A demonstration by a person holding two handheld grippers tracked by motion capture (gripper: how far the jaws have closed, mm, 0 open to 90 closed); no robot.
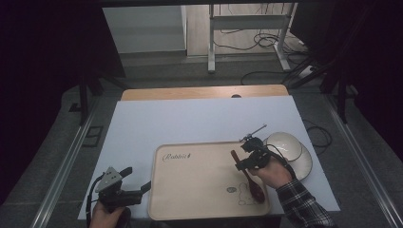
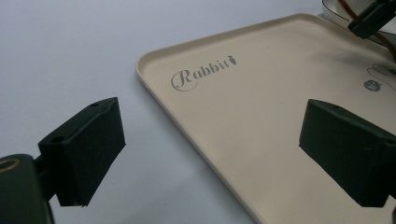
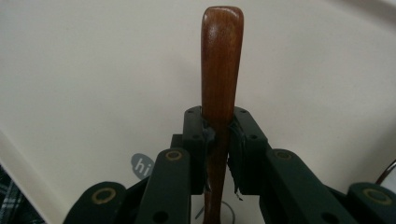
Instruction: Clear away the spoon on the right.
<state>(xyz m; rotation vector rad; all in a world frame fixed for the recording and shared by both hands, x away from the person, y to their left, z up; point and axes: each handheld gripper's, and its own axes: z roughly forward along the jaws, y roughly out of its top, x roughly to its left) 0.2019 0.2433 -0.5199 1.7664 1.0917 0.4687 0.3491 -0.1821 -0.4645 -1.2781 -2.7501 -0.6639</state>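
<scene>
Right hand-held gripper is pinching a wooden spoon by its handle, the two pads pressed on either side of the shaft, as seen in the right gripper view. In the high view the same hand-held gripper sits over the right half of the cream tray, and the spoon runs from the jaws toward the near right corner, its bowl low over the printed drawing; whether the bowl touches the tray surface cannot be told.

Assessment: the step in hand appears to be laying the spoon down inside the tray. To do it well, lower until the bowl and the handle both rest flat on the tray floor, keep the shaft clear of the raised rim, and only then spread the jaws. Release should be slow, since the smooth round handle may roll. Lift straight up afterward so the pads do not drag it.

Left hand-held gripper stands spread and empty at the tray's near left corner, over the white counter; its pads bracket the tray edge without touching it.

Farther right, a white bowl sits just beside the tray and should be avoided on withdrawal.
</scene>
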